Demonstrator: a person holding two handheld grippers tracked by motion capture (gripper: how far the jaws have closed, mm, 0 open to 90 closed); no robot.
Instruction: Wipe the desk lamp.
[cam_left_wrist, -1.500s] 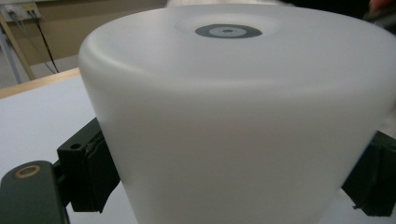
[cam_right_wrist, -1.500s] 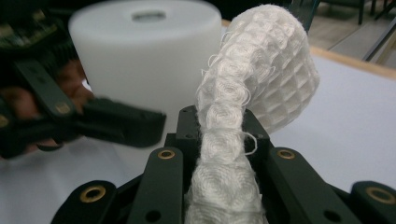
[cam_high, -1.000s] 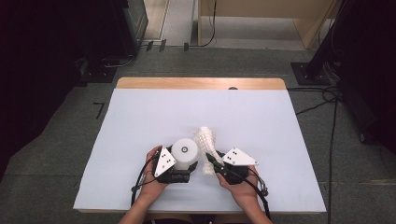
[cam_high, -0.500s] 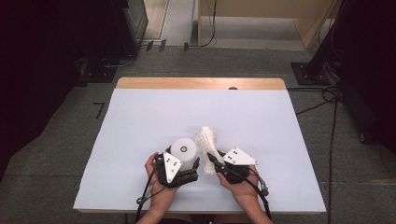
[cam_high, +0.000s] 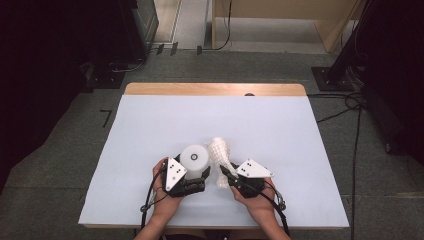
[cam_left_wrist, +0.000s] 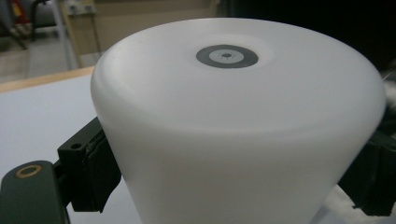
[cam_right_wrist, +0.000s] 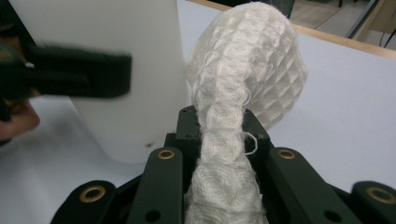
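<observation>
Since a second ago, our left gripper (cam_high: 192, 176) has slid rightward along the counter (cam_high: 150, 130), its jaws clamped on the white cylinder (cam_high: 194, 157) near the front edge. Just beside it, our right gripper (cam_high: 226, 175) pinches the white waffle cloth (cam_high: 220, 150), which bunches up beyond.

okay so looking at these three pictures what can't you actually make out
- Base of the white cylinder: cut off by the bottom edge of the left gripper view; in the high view the left gripper covers it.
- Lower end of the white waffle cloth: hidden between the right gripper jaws.
- The small round mark on the cylinder's top: too small to read.
- Whether cloth touches cylinder: unclear.
</observation>
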